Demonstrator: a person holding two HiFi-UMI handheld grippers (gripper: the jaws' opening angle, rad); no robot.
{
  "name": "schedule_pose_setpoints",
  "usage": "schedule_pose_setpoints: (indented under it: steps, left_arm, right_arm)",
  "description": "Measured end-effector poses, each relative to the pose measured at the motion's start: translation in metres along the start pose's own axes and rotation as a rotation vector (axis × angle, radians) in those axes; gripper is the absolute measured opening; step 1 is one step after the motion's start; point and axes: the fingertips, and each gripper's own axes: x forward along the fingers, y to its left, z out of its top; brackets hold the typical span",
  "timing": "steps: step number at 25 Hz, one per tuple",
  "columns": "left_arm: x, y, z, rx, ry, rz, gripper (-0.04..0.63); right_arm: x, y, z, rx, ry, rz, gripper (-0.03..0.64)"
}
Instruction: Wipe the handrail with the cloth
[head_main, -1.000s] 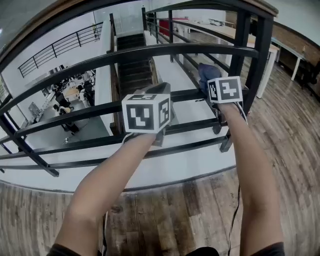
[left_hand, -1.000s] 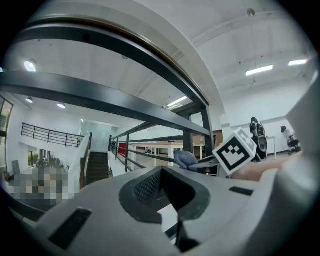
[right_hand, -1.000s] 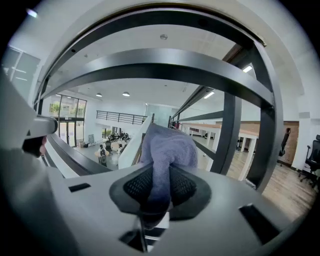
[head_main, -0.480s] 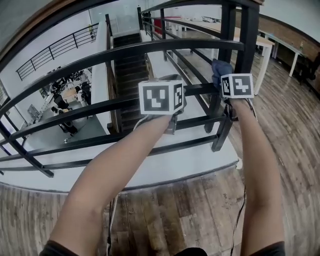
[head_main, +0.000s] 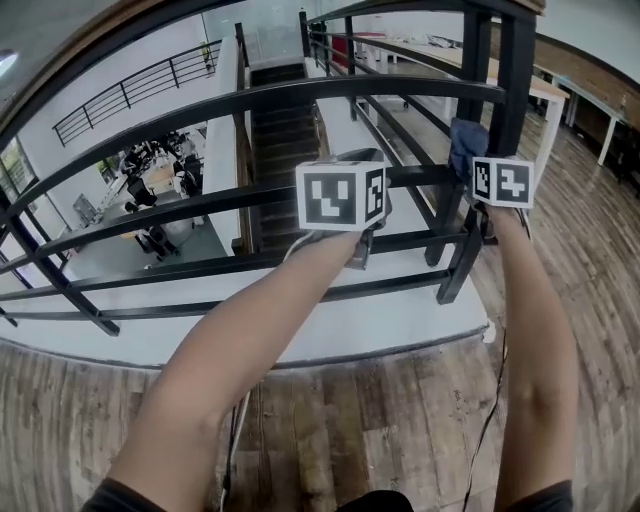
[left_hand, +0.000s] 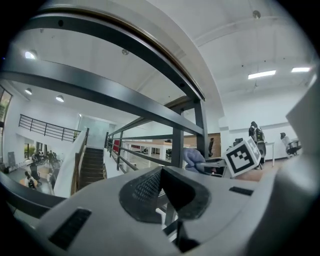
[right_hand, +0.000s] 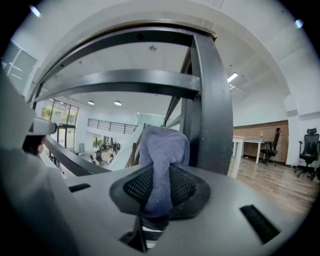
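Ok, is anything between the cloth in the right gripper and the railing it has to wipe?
Nothing visible. The cloth, clamped in the right gripper, sits right beside the dark post, with a crossbar and the top handrail open above it. The left gripper is off to the side, shut and empty.
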Motion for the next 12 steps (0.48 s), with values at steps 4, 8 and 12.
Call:
schedule_pose_setpoints:
  steps: [4, 8, 12]
  left_arm:
    - [-0.048, 0.039, -0.005, -0.041, -0.055, 0.023, -0.002]
    - [-0.129, 0.093, -0.015, -0.118, -0.149, 0.012, -0.002]
    - [-0.209, 0.171, -0.043, -0.085, -0.143, 0.091, -0.002]
  right_arm:
    - [-0.030, 0.074, 0.017, 0.028, -0.140, 0.110, 0.078]
    - [-0.067, 0.195, 0.016, -0.005, -0.190, 0.242, 0.077]
    - [-0.104, 0.318, 0.010, -0.016, -0.227, 0.354, 0.078]
